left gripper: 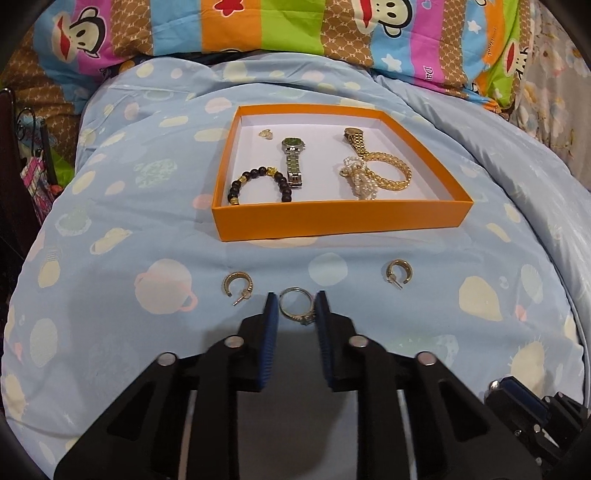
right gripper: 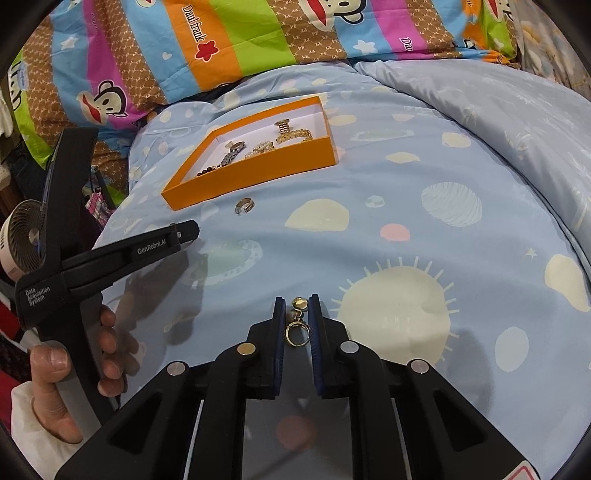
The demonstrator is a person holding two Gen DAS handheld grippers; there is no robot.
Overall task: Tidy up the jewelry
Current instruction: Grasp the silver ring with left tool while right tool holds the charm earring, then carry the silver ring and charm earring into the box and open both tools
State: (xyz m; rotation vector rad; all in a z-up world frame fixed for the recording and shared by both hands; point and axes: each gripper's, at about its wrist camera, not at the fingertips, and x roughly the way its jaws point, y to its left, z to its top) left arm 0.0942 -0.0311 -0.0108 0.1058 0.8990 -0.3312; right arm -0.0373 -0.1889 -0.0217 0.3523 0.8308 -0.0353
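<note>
An orange tray (left gripper: pixel 343 218) with a white floor lies on the blue quilt and holds a bead bracelet (left gripper: pixel 255 182), a silver watch (left gripper: pixel 293 160), a gold watch (left gripper: pixel 356 142), a gold chain bracelet (left gripper: pixel 391 171) and a pearl piece (left gripper: pixel 360 177). My left gripper (left gripper: pixel 295 306) straddles a silver ring (left gripper: pixel 295 306) lying on the quilt, pads close to its sides. Two gold hoop earrings (left gripper: pixel 238 286) (left gripper: pixel 398 271) lie beside it. My right gripper (right gripper: pixel 297 314) straddles a gold drop earring (right gripper: pixel 298 325) on the quilt, jaws narrowly apart. The tray also shows in the right wrist view (right gripper: pixel 258 170).
A striped monkey-print pillow (left gripper: pixel 258 26) lies behind the tray. A folded blue duvet (right gripper: pixel 498 96) rises at the right. A small white fan (right gripper: pixel 18 240) stands at the left edge. The left gripper body (right gripper: pixel 110 254) and a hand (right gripper: pixel 55 376) show in the right wrist view.
</note>
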